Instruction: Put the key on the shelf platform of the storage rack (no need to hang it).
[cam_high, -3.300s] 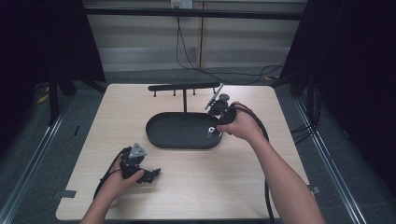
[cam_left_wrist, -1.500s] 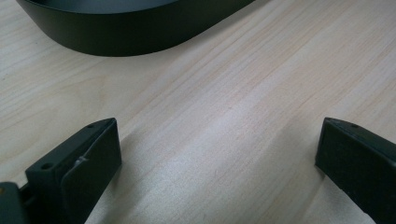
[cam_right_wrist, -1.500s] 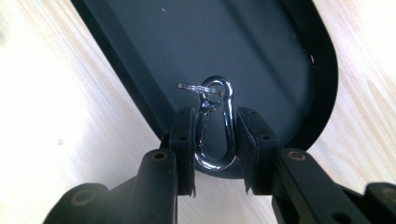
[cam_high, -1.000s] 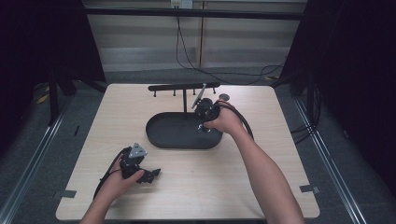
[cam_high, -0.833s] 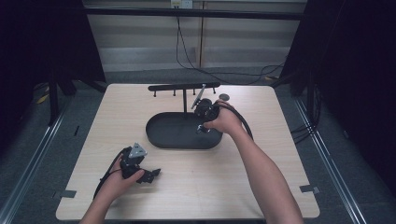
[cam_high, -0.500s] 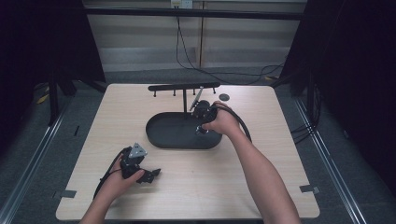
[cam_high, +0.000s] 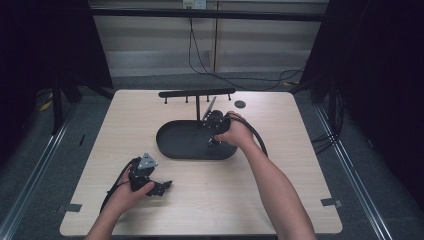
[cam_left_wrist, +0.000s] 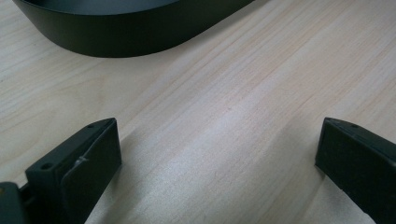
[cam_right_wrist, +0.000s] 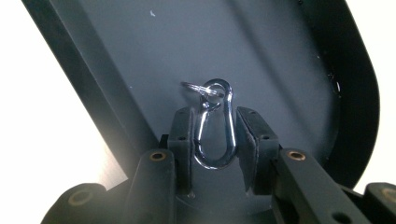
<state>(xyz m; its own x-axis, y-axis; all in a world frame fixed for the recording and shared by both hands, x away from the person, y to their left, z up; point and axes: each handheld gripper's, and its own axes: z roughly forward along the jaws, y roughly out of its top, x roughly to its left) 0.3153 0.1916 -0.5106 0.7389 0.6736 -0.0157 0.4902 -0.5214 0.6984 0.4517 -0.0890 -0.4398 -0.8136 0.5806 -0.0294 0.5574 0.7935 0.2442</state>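
Right gripper view, item one: my right claw (cam_right_wrist: 213, 140) holds a silver carabiner (cam_right_wrist: 214, 126) between its two pads, jaws drawn narrow on the long sides of the clip. A small split ring (cam_right_wrist: 200, 88) hangs through the eye at the far end. Behind it lies the floor of the black oval tray (cam_right_wrist: 289, 60); whether the clip is lifted clear or resting on that floor I cannot tell

High view, item two: the right claw (cam_high: 216, 127) sits over the right end of the tray (cam_high: 172, 142), close to the post of a black hook rack (cam_high: 196, 93) that stands at the tray's far edge. A small dark disc (cam_high: 240, 104) lies on the tabletop (cam_high: 295, 165) beyond my right hand

Item three: my left claw (cam_high: 159, 187) rests near the front left of the tabletop, well apart from the tray. Left gripper view shows its jaws spread wide over bare wood, nothing between them

Risks, as I judge them:
- The pads grip smooth rounded metal along thin rails; a twist of my wrist could let the carabiner pivot or slip out and drop into the tray
- One pad may be pressing on the sprung gate side; more squeeze might push it in and loosen the hold
- The loose ring can swing and snag on a rack peg or the tray wall
- The rack post is near; a careless lift could knock it
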